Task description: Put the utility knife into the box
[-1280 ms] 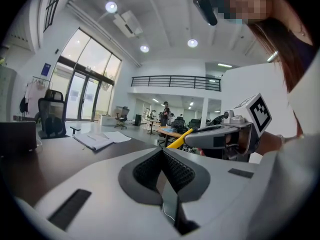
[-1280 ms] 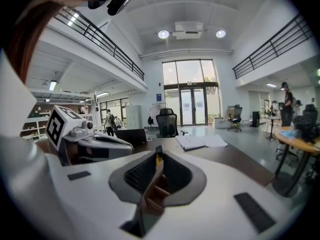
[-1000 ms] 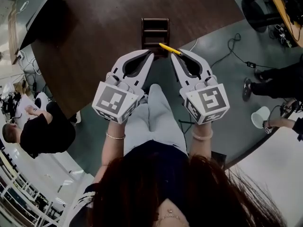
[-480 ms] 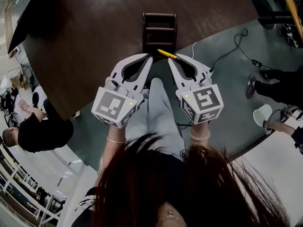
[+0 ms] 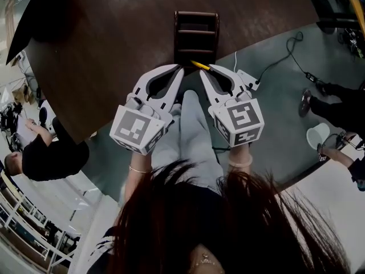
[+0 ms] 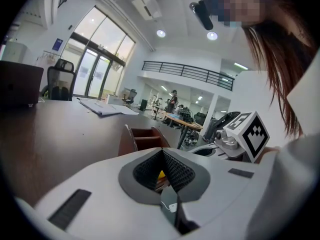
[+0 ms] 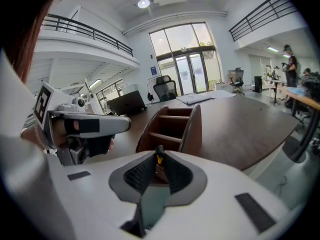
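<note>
A yellow utility knife (image 5: 201,65) lies crosswise in the tips of my right gripper (image 5: 203,71), which is shut on it. In the right gripper view its dark and yellow end (image 7: 159,157) pokes up between the jaws. The brown wooden box (image 5: 196,34) with open compartments stands on the dark table just beyond the knife, and is also seen close ahead as the box (image 7: 172,126). My left gripper (image 5: 181,69) is shut with nothing in it, right beside the right one. The box (image 6: 142,139) also shows in the left gripper view.
The dark brown table (image 5: 114,44) stretches left and far of the box, its near edge running under the grippers. Cables (image 5: 285,50) lie on the grey floor at right. A seated person (image 5: 45,153) is at the left, and someone's shoes (image 5: 305,104) at the right.
Both grippers have moved forward toward the box. The knife, still held in the right gripper, now sits at the box's near edge.
</note>
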